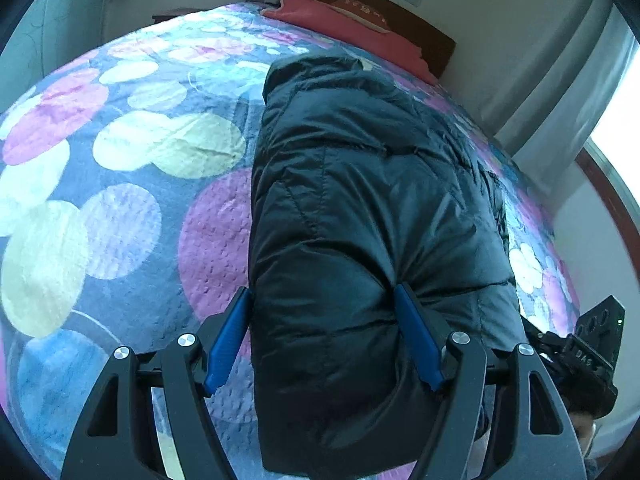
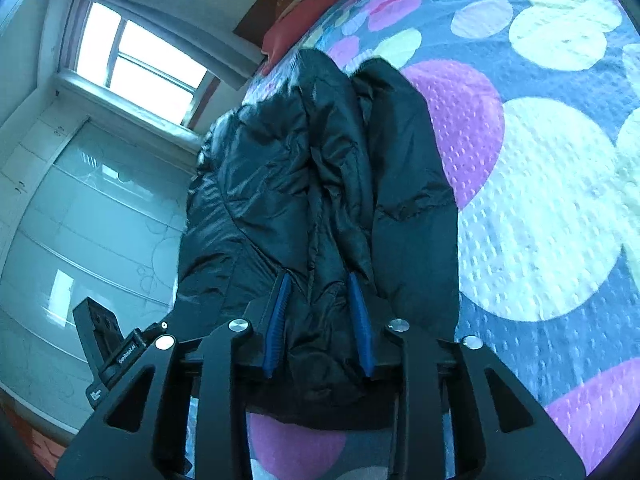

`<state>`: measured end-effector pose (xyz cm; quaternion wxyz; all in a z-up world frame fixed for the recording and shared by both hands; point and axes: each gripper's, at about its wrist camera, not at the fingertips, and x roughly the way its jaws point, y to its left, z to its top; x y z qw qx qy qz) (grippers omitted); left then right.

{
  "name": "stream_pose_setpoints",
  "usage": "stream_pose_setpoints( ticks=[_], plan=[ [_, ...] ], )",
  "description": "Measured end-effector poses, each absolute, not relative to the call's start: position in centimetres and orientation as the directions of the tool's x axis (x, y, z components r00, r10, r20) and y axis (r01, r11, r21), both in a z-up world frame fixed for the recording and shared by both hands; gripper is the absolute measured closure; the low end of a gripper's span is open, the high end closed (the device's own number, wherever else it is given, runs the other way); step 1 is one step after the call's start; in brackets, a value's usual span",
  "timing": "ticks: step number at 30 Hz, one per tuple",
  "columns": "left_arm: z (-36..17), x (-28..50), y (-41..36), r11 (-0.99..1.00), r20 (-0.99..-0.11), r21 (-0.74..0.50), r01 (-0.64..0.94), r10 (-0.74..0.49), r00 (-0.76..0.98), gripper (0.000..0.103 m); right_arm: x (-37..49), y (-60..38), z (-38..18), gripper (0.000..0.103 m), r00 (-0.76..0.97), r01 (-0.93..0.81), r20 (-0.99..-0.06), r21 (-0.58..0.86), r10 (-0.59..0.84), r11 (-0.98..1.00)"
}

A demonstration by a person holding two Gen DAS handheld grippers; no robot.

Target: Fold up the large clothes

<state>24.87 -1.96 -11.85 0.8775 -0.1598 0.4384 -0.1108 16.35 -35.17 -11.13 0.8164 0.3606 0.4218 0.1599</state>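
A black puffer jacket [image 1: 360, 208] lies folded lengthwise in a long strip on the bed; it also shows in the right wrist view [image 2: 320, 184]. My left gripper [image 1: 324, 296] straddles the jacket's near left part, its blue fingers [image 1: 230, 336] wide apart on either side of a thick fold. My right gripper [image 2: 318, 284] has its blue fingers [image 2: 360, 320] closed partway on a bunched fold at the jacket's near end. The right gripper's body [image 1: 584, 356] shows at the right edge of the left wrist view.
The bed has a quilt [image 1: 132, 184] with large coloured circles. A red pillow [image 1: 348, 20] and dark headboard [image 1: 400, 12] are at the far end. A window [image 2: 132, 68] with curtains and a glass wardrobe door [image 2: 80, 240] stand beside the bed.
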Motion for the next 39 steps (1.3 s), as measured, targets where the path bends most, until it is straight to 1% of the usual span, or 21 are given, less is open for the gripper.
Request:
stream_pose_setpoints(
  ticks=[4,7,10,15,18,20,24,28,29,30,34,39],
  plan=[
    [-10.6,23.8,-2.2,0.947,-0.728,-0.319,0.048,-0.277,0.627,0.028,15.7,-35.8,-10.0,0.062,0.618,0.050,-0.576,0.708,0.535,0.705],
    [-10.2,23.1,-2.2,0.954,-0.726,-0.296,0.040,-0.252,0.640,0.028,14.9,-36.4,-9.8,0.058,0.628,0.068,-0.582,0.703,0.517,0.708],
    [-9.9,22.5,-2.2,0.961,-0.724,-0.275,0.031,-0.228,0.651,0.027,14.5,-36.6,-9.8,0.057,0.629,0.077,-0.588,0.698,0.508,0.712],
    [-9.5,21.2,-1.9,0.971,-0.724,-0.241,0.006,-0.183,0.665,0.026,13.2,-36.4,-9.0,0.051,0.636,0.099,-0.628,0.643,0.449,0.759],
    [-8.8,19.7,-1.7,0.978,-0.716,-0.209,-0.015,-0.143,0.683,0.026,12.1,-35.9,-8.0,0.048,0.639,0.118,-0.671,0.568,0.375,0.815],
    [-8.3,18.8,-1.8,0.983,-0.710,-0.183,-0.021,-0.118,0.694,0.026,11.4,-35.2,-7.2,0.042,0.640,0.119,-0.699,0.503,0.321,0.856],
    [-7.2,16.3,-1.8,0.989,-0.684,-0.137,-0.049,-0.059,0.727,0.022,9.5,-33.1,-5.7,0.036,0.650,0.106,-0.730,0.360,0.209,0.927],
    [-6.4,14.6,-1.5,0.987,-0.664,-0.129,-0.093,-0.017,0.747,0.021,8.3,-30.8,-4.4,0.033,0.671,0.081,-0.727,0.268,0.147,0.960],
    [-6.2,14.2,-1.4,0.986,-0.661,-0.134,-0.097,-0.015,0.750,0.021,8.1,-30.3,-3.9,0.029,0.677,0.073,-0.723,0.251,0.137,0.965],
    [-5.9,13.9,-1.5,0.986,-0.659,-0.136,-0.101,-0.014,0.752,0.021,7.9,-29.8,-3.5,0.028,0.684,0.066,-0.718,0.235,0.127,0.970],
    [-4.6,12.6,-1.7,0.985,-0.643,-0.131,-0.113,0.003,0.766,0.019,6.8,-27.8,-1.4,0.026,0.721,0.048,-0.689,0.158,0.075,0.986],
    [-3.2,11.4,-2.1,0.987,-0.608,-0.108,-0.121,0.031,0.793,0.018,5.9,-26.7,0.3,0.024,0.749,0.030,-0.660,0.129,0.063,0.991]
  ],
)
